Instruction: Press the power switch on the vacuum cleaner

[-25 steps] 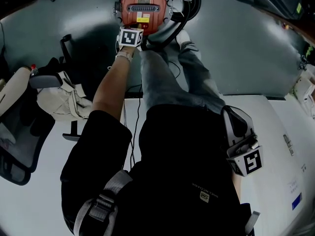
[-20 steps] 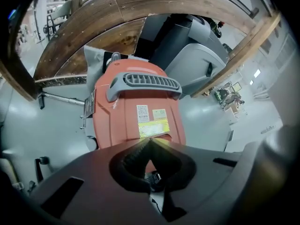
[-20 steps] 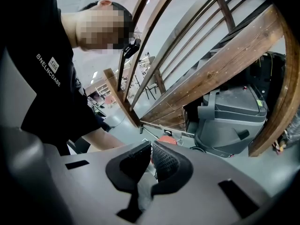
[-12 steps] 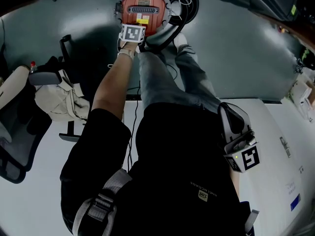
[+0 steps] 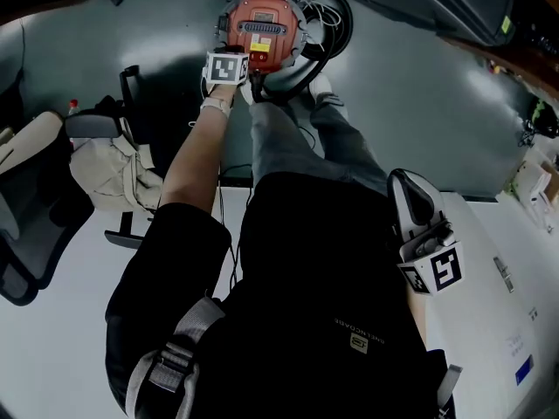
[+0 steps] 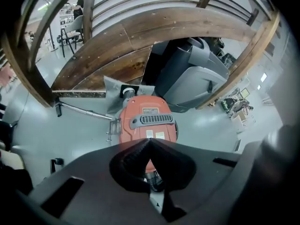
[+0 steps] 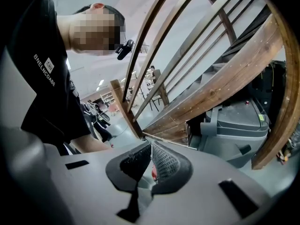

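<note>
Head view: the vacuum cleaner (image 5: 259,24) sits on the grey floor (image 5: 410,85) at the far end of the shot, black hose (image 5: 301,64) curled round its right side. The person's left arm is stretched all the way out, and the left gripper (image 5: 229,65) is right at the near edge of the red body, touching it or as good as. The right gripper (image 5: 425,251) hangs by the hip over the white tabletop (image 5: 498,321), well away from the action.

Left gripper view: fingers (image 6: 131,158) are closed tip to tip with nothing between them, aimed straight at the vacuum. The near end of the body is hidden behind them, so I can't spot the switch itself.

Right gripper view: fingers (image 7: 164,161) are also shut and empty, pointing up at a wooden staircase (image 7: 220,93).

My read: the reach is done and the press is either happening or about to. Nothing here confirms the switch has gone in.
</note>
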`<state>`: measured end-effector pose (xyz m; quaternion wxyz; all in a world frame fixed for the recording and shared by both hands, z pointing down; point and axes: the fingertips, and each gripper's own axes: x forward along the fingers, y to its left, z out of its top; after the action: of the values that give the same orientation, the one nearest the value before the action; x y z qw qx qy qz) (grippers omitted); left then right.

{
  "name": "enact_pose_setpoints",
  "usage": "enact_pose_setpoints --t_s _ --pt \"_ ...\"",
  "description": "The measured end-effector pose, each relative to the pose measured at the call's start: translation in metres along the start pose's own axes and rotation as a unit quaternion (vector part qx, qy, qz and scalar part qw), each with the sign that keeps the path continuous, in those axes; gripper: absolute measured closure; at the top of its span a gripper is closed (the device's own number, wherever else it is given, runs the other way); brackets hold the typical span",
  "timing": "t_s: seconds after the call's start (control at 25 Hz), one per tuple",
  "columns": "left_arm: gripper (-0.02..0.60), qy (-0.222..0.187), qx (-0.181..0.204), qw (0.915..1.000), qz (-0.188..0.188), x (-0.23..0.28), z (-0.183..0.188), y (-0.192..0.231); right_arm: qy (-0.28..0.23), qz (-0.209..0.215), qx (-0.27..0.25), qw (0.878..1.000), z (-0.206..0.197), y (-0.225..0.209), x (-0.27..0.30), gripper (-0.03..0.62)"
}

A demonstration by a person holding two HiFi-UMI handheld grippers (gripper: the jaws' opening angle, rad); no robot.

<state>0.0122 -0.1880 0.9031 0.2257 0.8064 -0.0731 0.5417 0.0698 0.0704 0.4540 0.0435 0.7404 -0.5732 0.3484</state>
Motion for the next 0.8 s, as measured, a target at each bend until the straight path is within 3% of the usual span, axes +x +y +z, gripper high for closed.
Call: enact_pose_setpoints --t_s 0.24,0.48,0.8 --pt "0.568 -0.029 0.023 0.9993 0.003 -0.065 0.020 -0.011 -0.022 0.023 -0.018 0.999 0.024 0.009 -0.012 0.565" --pt "0.568 -0.076 0.011 0.9970 0.004 -0.132 0.053 -0.033 -0.048 0.045 -0.034 0.997 0.049 0.014 -0.019 0.565" --pt "0.568 -0.152 0.030 0.9879 0.012 -0.246 0.098 -0.073 -0.082 0.081 -0.046 0.992 0.082 0.023 -0.026 0.565"
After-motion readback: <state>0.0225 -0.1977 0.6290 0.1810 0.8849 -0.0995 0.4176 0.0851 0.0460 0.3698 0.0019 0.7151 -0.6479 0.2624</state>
